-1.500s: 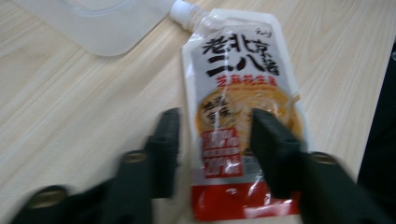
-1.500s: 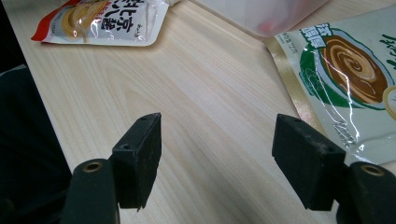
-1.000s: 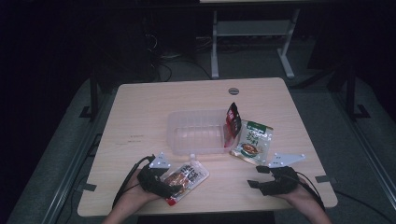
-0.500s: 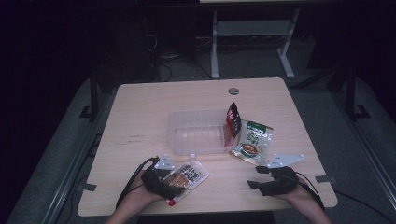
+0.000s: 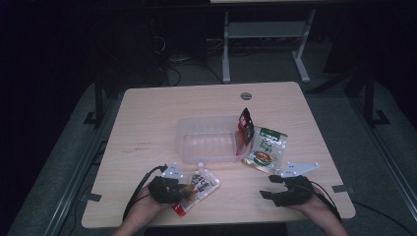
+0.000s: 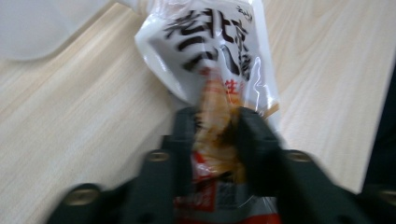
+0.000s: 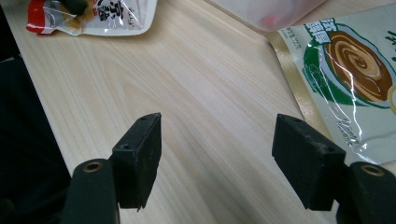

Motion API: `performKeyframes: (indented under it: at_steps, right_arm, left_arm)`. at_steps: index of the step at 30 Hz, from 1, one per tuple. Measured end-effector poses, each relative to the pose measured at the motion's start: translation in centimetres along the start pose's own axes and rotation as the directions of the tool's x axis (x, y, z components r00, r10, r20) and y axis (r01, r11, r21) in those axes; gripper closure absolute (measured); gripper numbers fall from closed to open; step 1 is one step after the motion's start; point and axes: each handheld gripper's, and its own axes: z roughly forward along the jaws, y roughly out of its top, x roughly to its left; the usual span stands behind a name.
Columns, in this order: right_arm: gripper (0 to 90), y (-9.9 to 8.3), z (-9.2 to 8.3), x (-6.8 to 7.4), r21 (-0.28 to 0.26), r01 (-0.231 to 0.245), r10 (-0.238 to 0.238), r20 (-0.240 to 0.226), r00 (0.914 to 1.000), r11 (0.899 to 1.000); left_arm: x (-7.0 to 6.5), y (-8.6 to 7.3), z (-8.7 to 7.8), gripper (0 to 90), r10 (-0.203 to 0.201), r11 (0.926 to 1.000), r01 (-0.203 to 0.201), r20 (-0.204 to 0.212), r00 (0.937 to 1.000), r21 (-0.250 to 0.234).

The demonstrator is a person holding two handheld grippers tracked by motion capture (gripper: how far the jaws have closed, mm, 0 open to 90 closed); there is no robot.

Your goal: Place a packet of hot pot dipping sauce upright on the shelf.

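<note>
High view: left gripper at the table's near edge, jaws just closed on the white snack pack lying just in front of the clear tray. Right gripper rests near the green pouch, nothing in it.

Left gripper view: jaws pinch the pack at its red end (frame blurred).

Right gripper view: jaws spread over bare wood, pouch just beside.

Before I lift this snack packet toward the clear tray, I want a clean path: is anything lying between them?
Nothing visible does. The left gripper is shut on the snack packet, and bare table lies between it and the clear tray.
</note>
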Motion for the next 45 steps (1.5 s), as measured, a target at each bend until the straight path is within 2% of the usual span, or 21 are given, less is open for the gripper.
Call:
performKeyframes:
  at_steps: [2,5,10,13,17,22,24,28,31,33,34,35,37,39,42,44,45]
  right_arm:
    - [32.5,0.0,0.0,0.0,0.003,-0.004,0.004,-0.001,1.0000,1.000]
    - [32.4,0.0,0.0,0.0,0.000,-0.003,0.003,-0.002,1.0000,1.000]
    - [32.4,0.1,-0.1,0.0,-0.013,-0.020,0.020,-0.012,0.9997,1.000]
    - [32.3,0.6,-0.2,0.0,-0.028,-0.032,0.031,-0.034,0.9989,0.999]
    - [29.8,1.7,-0.1,0.0,-0.056,-0.037,0.034,-0.069,0.9970,0.998]
    - [29.0,3.6,0.6,0.1,-0.096,-0.059,0.045,-0.142,0.9888,0.994]
    - [28.1,4.7,1.1,0.4,-0.100,-0.070,0.049,-0.196,0.9794,0.993]
    - [32.0,6.7,2.4,0.9,-0.094,-0.043,0.016,-0.271,0.9625,0.995]
    - [36.7,8.1,3.6,1.3,-0.080,-0.038,0.009,-0.341,0.9401,0.996]
    - [39.7,9.0,4.4,1.7,-0.084,-0.024,-0.009,-0.370,0.9291,0.996]
    - [43.1,9.7,5.1,2.1,-0.085,-0.004,-0.029,-0.390,0.9204,0.996]
    - [43.1,9.7,5.1,2.1,-0.085,-0.004,-0.029,-0.390,0.9204,0.996]
    - [45.8,10.2,5.8,2.3,-0.081,0.000,-0.034,-0.418,0.9080,0.997]
    - [48.5,10.6,6.4,2.5,-0.079,0.011,-0.043,-0.427,0.9030,0.997]
    - [52.4,11.1,7.1,2.6,-0.077,0.010,-0.044,-0.457,0.8884,0.997]
    - [54.9,11.2,7.4,2.7,-0.078,0.004,-0.039,-0.465,0.8843,0.997]
    - [55.9,11.2,7.6,2.7,-0.077,0.003,-0.040,-0.477,0.8780,0.997]
  left_arm:
    - [-0.1,0.1,0.0,80.7,0.007,0.9999,-0.007,0.015,0.9999,-0.015]
    - [0.4,0.0,-0.2,85.2,0.014,0.9990,-0.011,0.064,0.9978,-0.043]
    - [1.4,-0.2,-0.8,87.7,-0.007,0.9963,0.019,0.141,0.9900,-0.084]
    - [1.7,-0.1,-1.4,87.8,0.002,0.9914,0.021,0.172,0.9852,-0.129]
    - [1.8,-0.1,-2.3,87.8,0.029,0.9806,0.011,0.200,0.9794,-0.196]
    - [1.6,0.1,-2.7,87.8,0.070,0.9761,-0.024,0.205,0.9764,-0.216]
    - [1.5,0.2,-2.8,87.8,0.088,0.9728,-0.039,0.209,0.9740,-0.228]
    - [1.1,0.4,-2.8,87.8,0.113,0.9682,-0.060,0.212,0.9707,-0.243]
    - [0.9,0.5,-2.9,87.9,0.131,0.9654,-0.076,0.214,0.9680,-0.250]
    - [0.8,0.6,-2.9,87.9,0.142,0.9626,-0.084,0.214,0.9666,-0.258]
    - [0.8,0.6,-2.9,87.9,0.148,0.9617,-0.089,0.216,0.9651,-0.259]
    - [0.7,0.7,-2.9,87.9,0.151,0.9610,-0.092,0.217,0.9644,-0.261]
    - [0.6,0.7,-2.9,87.9,0.166,0.9589,-0.107,0.216,0.9621,-0.263]
    - [0.5,0.7,-2.9,87.9,0.175,0.9563,-0.115,0.212,0.9615,-0.269]
    - [0.4,0.8,-3.1,87.9,0.181,0.9533,-0.120,0.207,0.9615,-0.277]
    - [0.4,0.8,-3.2,88.0,0.196,0.9487,-0.134,0.200,0.9601,-0.286]
    - [0.3,0.8,-3.2,88.0,0.203,0.9469,-0.141,0.196,0.9595,-0.289]
